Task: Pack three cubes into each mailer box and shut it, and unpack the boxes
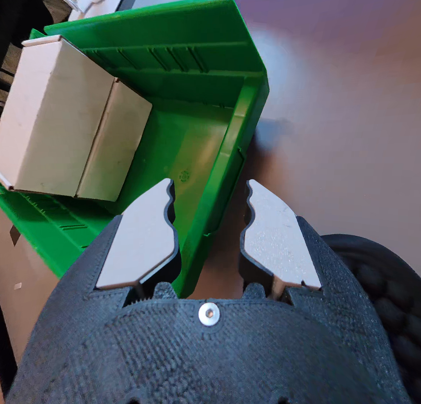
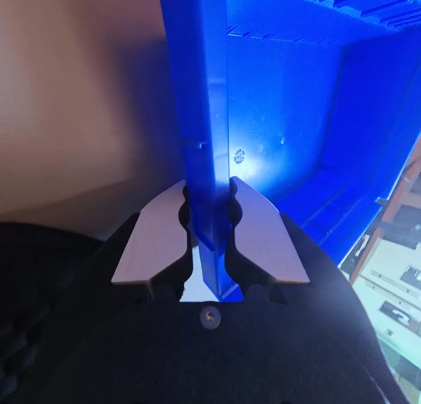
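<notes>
Ahead-left of the wide left claw [image 1: 210,185], mailer boxes [image 1: 68,124] fill a green bin [image 1: 173,58]; the right claw [image 2: 207,183] pinches a blue bin's wall [image 2: 205,119].

- Two mailer boxes [image 1: 68,119] lie side by side, touching, in the bin [image 1: 205,58] ahead of your left tool [image 1: 210,187].
- Your right tool [image 2: 207,187] straddles another bin's wall [image 2: 205,96].
</notes>
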